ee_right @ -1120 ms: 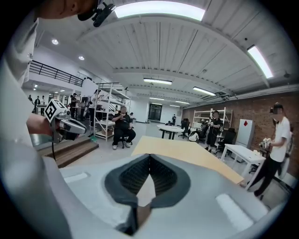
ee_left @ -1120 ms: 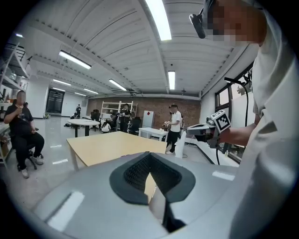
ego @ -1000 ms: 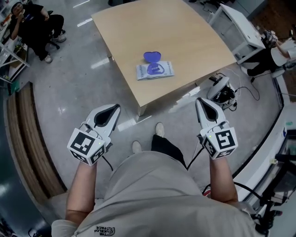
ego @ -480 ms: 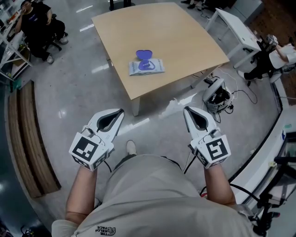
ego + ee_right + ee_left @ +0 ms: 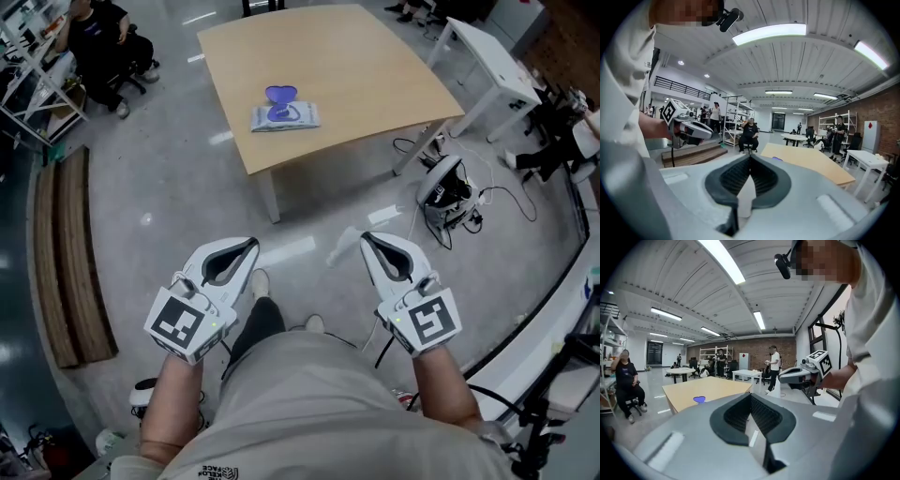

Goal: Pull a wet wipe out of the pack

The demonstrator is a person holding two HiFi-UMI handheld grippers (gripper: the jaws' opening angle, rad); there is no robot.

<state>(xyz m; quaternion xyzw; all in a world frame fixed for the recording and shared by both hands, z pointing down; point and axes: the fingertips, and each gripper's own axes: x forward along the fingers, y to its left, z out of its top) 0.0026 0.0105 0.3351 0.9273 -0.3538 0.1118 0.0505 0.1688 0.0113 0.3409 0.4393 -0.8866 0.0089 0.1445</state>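
Observation:
The wet wipe pack [image 5: 284, 116] lies flat near the left edge of a light wooden table [image 5: 375, 66], its purple lid [image 5: 278, 95] flipped open. In the left gripper view the pack [image 5: 699, 399] is a small purple spot far ahead, and in the right gripper view the pack [image 5: 777, 159] is only just visible. My left gripper [image 5: 251, 244] and right gripper [image 5: 367, 237] hang over the floor in front of my body, well short of the table. Both are shut with nothing between the jaws. Tips meet in the left gripper [image 5: 750, 394] and right gripper [image 5: 750, 157] close-ups.
A white table [image 5: 487, 56] stands at the right, with a white device and cables [image 5: 442, 187] on the floor below it. A wooden bench [image 5: 66, 253] runs along the left. A seated person [image 5: 103, 37] is at the top left. My feet [image 5: 258, 281] are on grey floor.
The table and pack have slid up and left in the head view and look farther off. Both grippers sit lower in the frame and stay shut.

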